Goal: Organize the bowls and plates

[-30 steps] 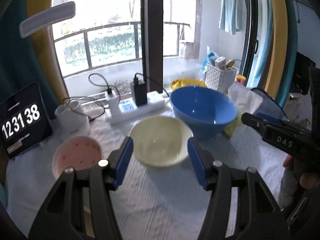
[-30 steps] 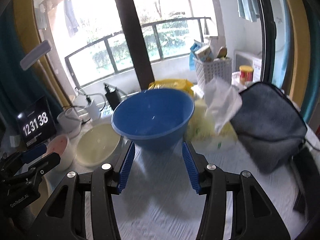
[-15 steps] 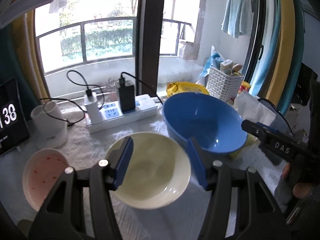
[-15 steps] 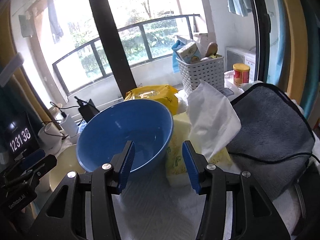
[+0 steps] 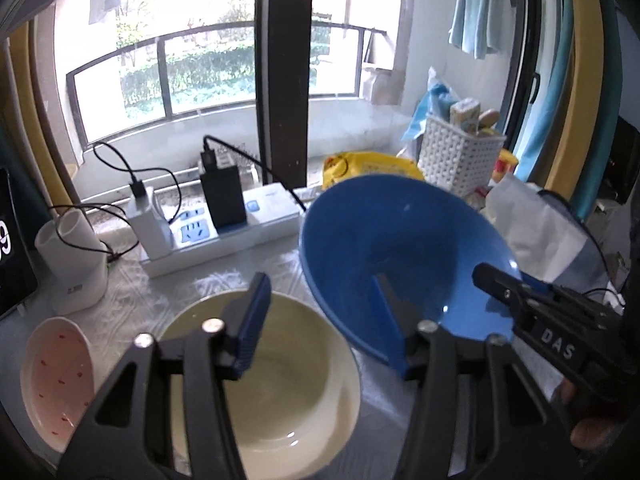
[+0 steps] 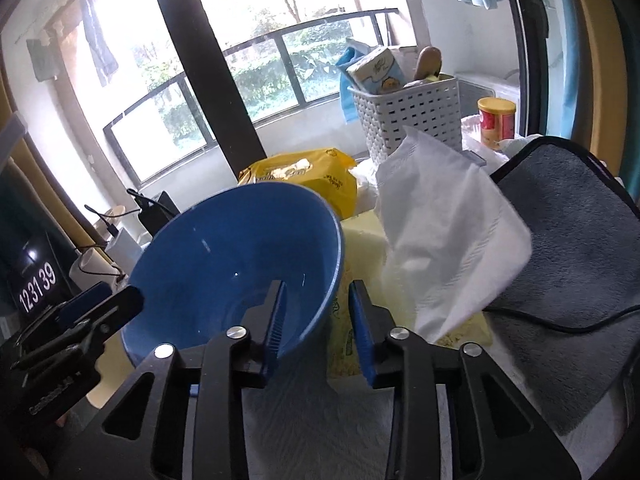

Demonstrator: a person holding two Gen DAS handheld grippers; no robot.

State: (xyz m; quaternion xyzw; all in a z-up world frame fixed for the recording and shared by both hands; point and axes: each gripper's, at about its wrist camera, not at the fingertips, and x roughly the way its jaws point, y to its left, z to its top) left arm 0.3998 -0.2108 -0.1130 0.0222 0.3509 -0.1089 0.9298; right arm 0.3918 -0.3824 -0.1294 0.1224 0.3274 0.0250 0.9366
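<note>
Tissue [image 6: 448, 240] and power strip [image 5: 224, 240] crowding blue bowl [image 6: 240, 256].

Daylight pours through a wide window [image 5: 208, 68] with a dark railing [image 5: 160, 48] – green hedge beyond. A dark post [image 5: 284, 72] stands at 12 o'clock, splitting the glass. Yellow and teal curtains [image 5: 584, 92] hang at 3 o'clock, and a blue towel [image 5: 480, 12] hangs high at 1 o'clock against a pale wall [image 5: 420, 40]. The table [image 5: 256, 272] wears a white textured cloth – a garment [image 6: 98, 40] hangs outside at 10 o'clock.
</note>
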